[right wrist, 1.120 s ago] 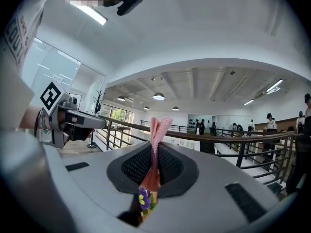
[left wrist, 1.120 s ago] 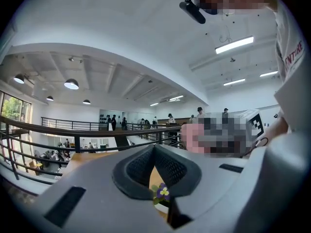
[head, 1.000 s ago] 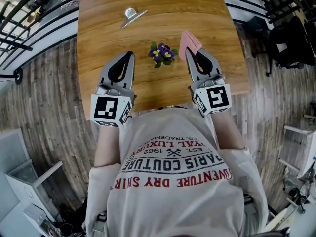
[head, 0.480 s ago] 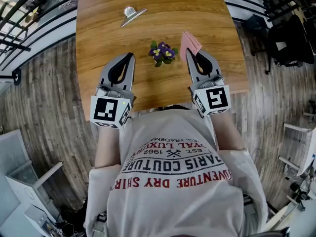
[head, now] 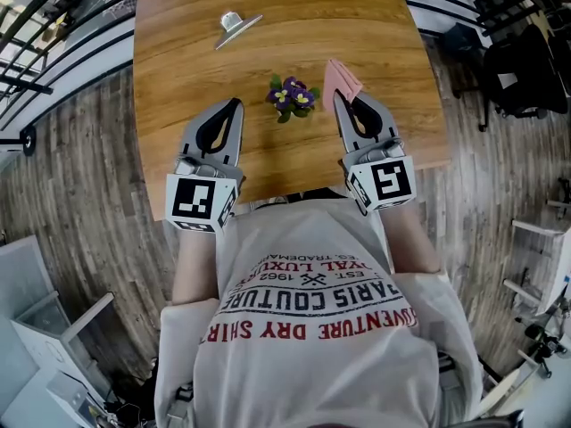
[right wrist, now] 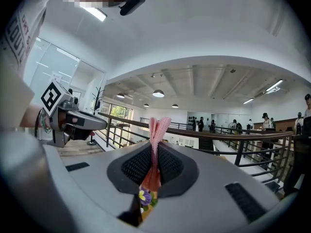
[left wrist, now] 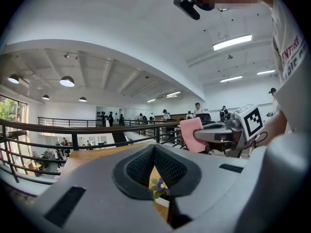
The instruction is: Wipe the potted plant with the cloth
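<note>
A small potted plant with purple flowers stands on the wooden table, between my two grippers. My right gripper hovers just right of it, shut on a folded pink cloth that sticks out past the jaws. In the right gripper view the cloth stands upright between the pads, with the plant showing low in the gap. My left gripper is shut and empty, left of the plant and a little apart from it. In the left gripper view the plant shows below the closed jaws.
A silver metal object lies on the far left part of the table. Black railings run along the table's left and far right. A dark chair stands on the floor at the right. The person's torso is against the table's near edge.
</note>
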The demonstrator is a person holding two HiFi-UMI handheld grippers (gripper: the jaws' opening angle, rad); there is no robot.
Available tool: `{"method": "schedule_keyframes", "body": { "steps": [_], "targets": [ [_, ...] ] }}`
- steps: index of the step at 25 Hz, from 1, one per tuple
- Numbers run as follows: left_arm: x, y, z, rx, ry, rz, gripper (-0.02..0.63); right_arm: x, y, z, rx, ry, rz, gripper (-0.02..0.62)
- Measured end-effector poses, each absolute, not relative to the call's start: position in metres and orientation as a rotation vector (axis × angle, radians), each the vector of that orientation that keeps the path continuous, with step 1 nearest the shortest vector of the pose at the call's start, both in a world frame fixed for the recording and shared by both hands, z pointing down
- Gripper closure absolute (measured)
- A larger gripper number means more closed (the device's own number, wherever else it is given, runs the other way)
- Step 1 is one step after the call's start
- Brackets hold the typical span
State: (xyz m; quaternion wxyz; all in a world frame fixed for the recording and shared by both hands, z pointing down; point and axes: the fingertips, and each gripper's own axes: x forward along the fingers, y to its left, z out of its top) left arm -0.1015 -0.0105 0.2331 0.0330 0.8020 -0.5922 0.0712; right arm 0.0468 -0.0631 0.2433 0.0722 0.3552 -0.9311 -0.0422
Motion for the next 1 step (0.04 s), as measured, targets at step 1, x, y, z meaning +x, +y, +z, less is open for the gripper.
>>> {"method": "schedule_keyframes", "body": {
  "steps": [1],
  "targets": [
    [-0.1029,-0.0112,0.2333,2.463,-1.824,0.221,0.592,0.0459,-0.0636,0.2425,1.068,-2.799,-0.121,0.554]
  ]
}}
